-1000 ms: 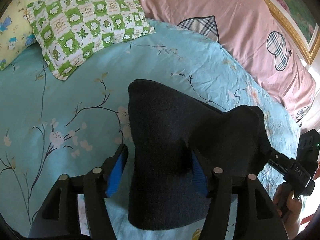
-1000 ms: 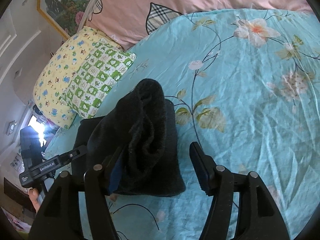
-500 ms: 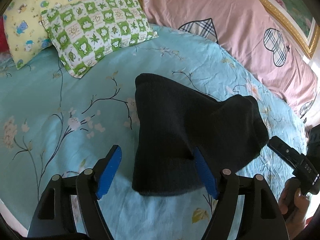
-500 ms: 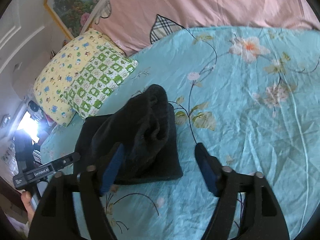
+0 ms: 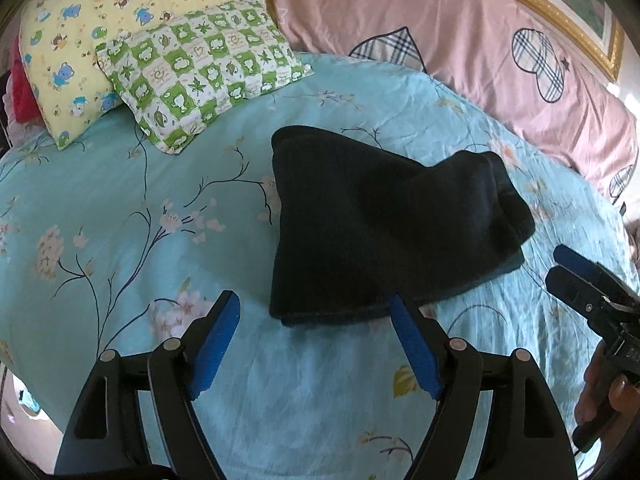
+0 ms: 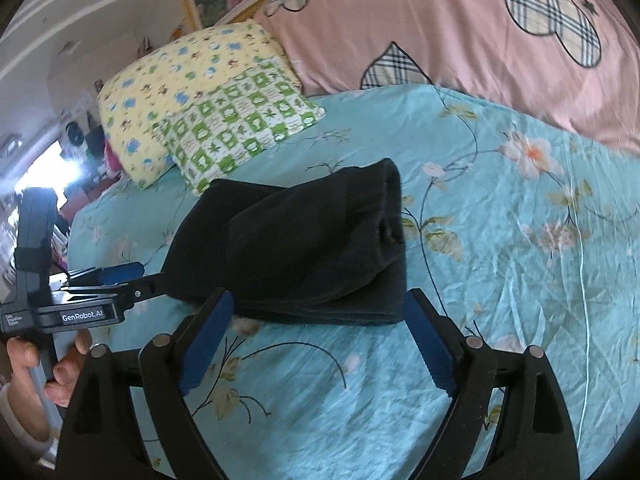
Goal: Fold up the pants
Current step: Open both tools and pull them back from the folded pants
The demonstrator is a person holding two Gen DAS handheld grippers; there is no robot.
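The dark navy pants [image 5: 372, 232] lie folded in a thick bundle on the turquoise floral bedsheet [image 5: 120, 208], with one raised rolled end [image 6: 384, 208] on their right side. My left gripper [image 5: 316, 316] is open and empty, just short of the bundle's near edge. My right gripper [image 6: 316, 312] is open and empty, close in front of the bundle's other edge. The right gripper also shows at the right edge of the left wrist view [image 5: 580, 276]. The left gripper shows at the left of the right wrist view [image 6: 116, 276].
A green checked pillow [image 5: 200, 76] and a yellow patterned pillow [image 5: 92, 32] lie at the head of the bed. A pink quilt with plaid hearts [image 5: 460, 40] runs along the far side. A gold picture frame [image 5: 560, 12] hangs behind.
Both grippers have let go of the pants and drawn back from them. The bundle now rests flat on the sheet instead of being held between the fingers.
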